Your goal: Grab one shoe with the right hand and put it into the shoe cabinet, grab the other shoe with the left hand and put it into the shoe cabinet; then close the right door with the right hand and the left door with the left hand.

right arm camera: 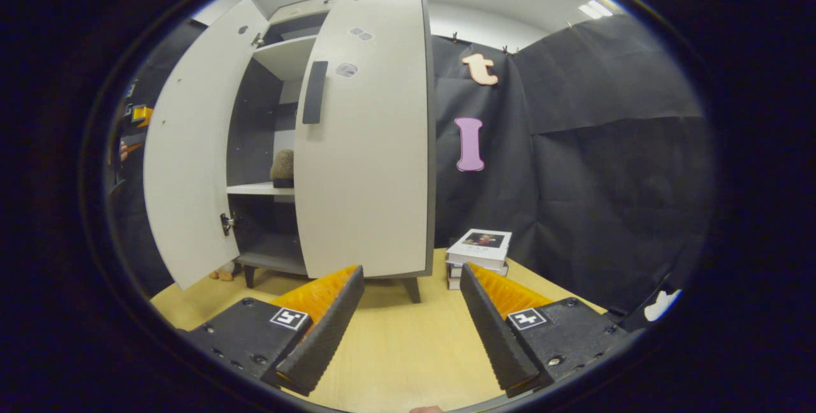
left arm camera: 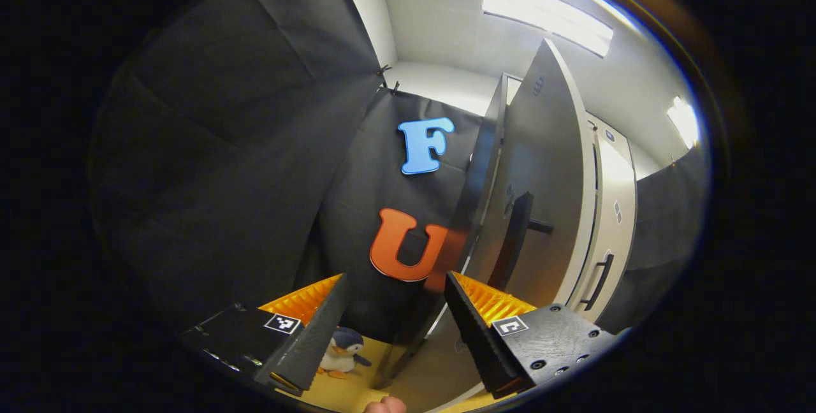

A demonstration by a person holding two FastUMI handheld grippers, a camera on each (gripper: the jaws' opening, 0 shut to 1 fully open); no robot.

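A pale wooden floor (right arm camera: 395,343) runs up to the shoe cabinet (right arm camera: 357,145), which stands on short legs against the booth's black cloth wall under strip ceiling lights (left arm camera: 548,14). In the right gripper view, my right gripper (right arm camera: 411,317) hangs low in front of the cabinet, its fingers spread wide with nothing between them and touching nothing. In the left gripper view, my left gripper (left arm camera: 395,324) is likewise wide open and empty, held close beside the outer edge of the cabinet's left door (left arm camera: 548,177). That left door (right arm camera: 191,145) stands swung out, while the right door (right arm camera: 370,139) is nearly shut across the front. Through the gap between them, one shoe (right arm camera: 282,167) sits on the cabinet's middle shelf (right arm camera: 255,189); the second shoe I cannot make out. A stack of books (right arm camera: 479,253) lies on the floor just right of the cabinet, and a toy penguin (left arm camera: 341,352) sits on the floor by its left side.
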